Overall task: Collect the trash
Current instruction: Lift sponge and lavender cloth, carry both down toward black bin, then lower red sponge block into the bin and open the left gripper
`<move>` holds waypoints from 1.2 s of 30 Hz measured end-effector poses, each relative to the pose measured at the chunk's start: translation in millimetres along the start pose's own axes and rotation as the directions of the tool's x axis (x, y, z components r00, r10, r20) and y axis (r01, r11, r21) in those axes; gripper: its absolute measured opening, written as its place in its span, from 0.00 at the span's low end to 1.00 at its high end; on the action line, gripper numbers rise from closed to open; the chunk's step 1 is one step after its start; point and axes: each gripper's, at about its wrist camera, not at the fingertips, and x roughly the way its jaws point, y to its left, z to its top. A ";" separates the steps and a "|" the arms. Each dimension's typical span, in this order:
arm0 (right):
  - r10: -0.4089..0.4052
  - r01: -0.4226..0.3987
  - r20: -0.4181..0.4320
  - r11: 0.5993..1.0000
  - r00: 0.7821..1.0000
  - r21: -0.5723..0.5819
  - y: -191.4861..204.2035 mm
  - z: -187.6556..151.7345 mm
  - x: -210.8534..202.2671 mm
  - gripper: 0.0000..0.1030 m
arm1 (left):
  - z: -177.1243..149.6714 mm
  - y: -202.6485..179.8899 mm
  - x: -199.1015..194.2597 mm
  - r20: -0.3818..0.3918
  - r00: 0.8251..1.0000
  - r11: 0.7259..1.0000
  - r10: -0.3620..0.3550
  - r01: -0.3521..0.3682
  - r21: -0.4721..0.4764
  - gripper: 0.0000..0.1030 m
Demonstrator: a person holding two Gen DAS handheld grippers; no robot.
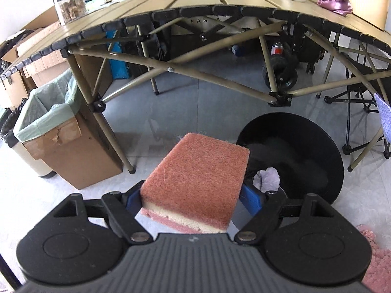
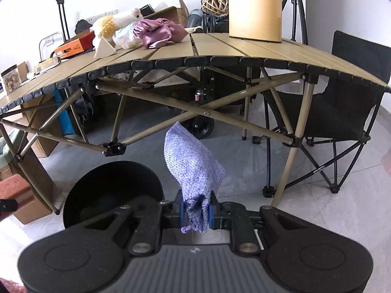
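**Both grippers loaded beside the black bin**

My left gripper [image 1: 191, 195] has its jaws clamped on a pink sponge [image 1: 195, 178], held just left of the black bin [image 1: 305, 146]. My right gripper [image 2: 196, 213] pinches a purple cloth [image 2: 193, 163], jaws nearly together, right of the bin before the folding table [image 2: 220, 46].

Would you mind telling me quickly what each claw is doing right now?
Left claw: closed on the pink sponge.
Right claw: shut on the purple cloth.
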 end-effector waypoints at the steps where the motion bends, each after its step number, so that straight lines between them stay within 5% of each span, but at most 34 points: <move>1: 0.001 -0.001 -0.002 1.000 1.000 0.000 0.4 0.1 0.9 0.16 | 0.4 -3.1 1.2 -0.007 1.000 1.000 -0.001 0.001 0.002 0.78; 12: 0.002 -0.002 -0.043 1.000 0.999 0.008 -2.1 -1.3 12.5 0.16 | 13.3 -29.9 18.0 -0.087 0.996 1.000 -0.016 0.017 0.012 0.78; 36: -0.036 0.042 -0.105 0.998 0.994 0.053 -20.1 -7.7 28.0 0.16 | 43.4 -107.6 27.9 -0.134 0.983 0.990 -0.128 0.134 0.038 0.78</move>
